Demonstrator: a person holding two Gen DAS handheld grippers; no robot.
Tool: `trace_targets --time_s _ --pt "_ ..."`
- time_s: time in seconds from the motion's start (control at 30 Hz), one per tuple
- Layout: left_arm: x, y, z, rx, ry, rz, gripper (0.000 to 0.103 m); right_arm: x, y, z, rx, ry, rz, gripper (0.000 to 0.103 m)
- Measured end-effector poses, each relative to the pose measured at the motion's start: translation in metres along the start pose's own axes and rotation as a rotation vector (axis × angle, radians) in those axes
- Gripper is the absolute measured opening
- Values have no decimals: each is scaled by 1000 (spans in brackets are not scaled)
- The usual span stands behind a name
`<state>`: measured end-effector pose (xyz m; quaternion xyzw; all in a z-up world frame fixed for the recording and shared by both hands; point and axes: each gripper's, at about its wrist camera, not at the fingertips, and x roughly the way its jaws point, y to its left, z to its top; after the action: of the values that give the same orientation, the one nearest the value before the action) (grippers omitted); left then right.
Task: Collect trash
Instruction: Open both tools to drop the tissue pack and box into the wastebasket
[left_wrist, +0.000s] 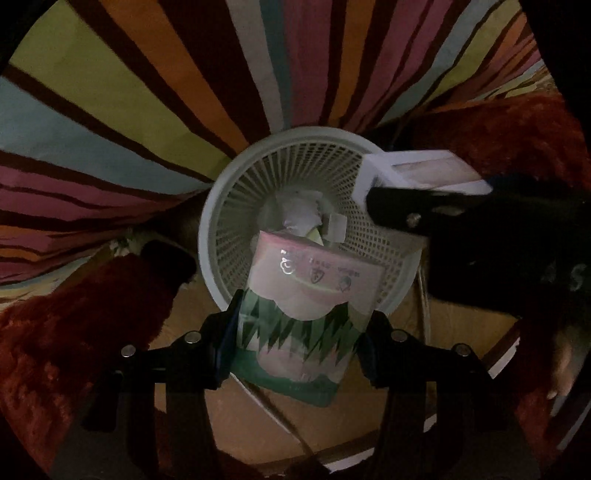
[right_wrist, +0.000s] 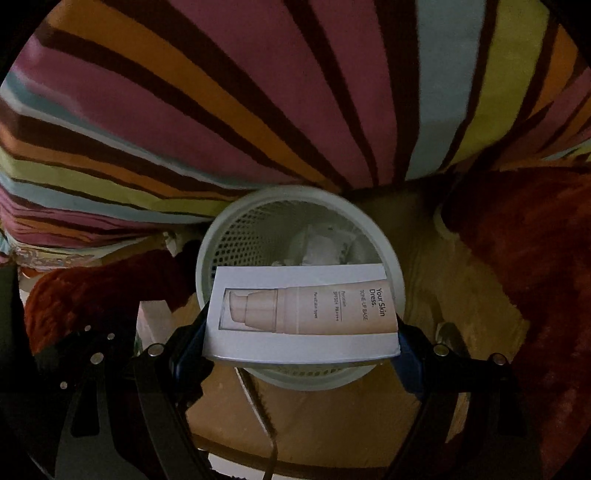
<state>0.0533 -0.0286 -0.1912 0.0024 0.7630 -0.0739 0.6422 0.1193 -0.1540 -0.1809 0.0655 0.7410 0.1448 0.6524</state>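
Observation:
A white mesh wastebasket (left_wrist: 221, 221) stands on the floor below both grippers, with crumpled paper (left_wrist: 301, 214) inside; it also shows in the right wrist view (right_wrist: 391, 258). My left gripper (left_wrist: 299, 339) is shut on a pink and green pouch (left_wrist: 310, 295) held over the basket's near rim. My right gripper (right_wrist: 301, 343) is shut on a white cosmetics box (right_wrist: 303, 310) printed "Your Skin Dress", held over the basket. The right gripper and its box (left_wrist: 421, 173) show at the right in the left wrist view.
A striped multicoloured cloth (left_wrist: 147, 92) hangs behind the basket. A red shaggy rug (left_wrist: 74, 332) lies on both sides on the wooden floor (right_wrist: 461, 295). A cable (right_wrist: 258, 398) runs across the floor under the basket.

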Motion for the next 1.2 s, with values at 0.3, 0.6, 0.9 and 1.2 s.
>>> trace_targets --time_s 0.3,0.6,0.9,1.2 --pt "15 0 8 -15 57 -24 53 29 -4 6 46 83 -1 81" --pt "37 5 18 -50 122 -64 53 56 -8 11 76 158 -13 81" --pt "56 15 19 -101 196 -73 72 68 -12 12 93 195 -5 81" --pt "55 20 19 -125 204 -88 83 69 -14 13 115 198 -4 93"
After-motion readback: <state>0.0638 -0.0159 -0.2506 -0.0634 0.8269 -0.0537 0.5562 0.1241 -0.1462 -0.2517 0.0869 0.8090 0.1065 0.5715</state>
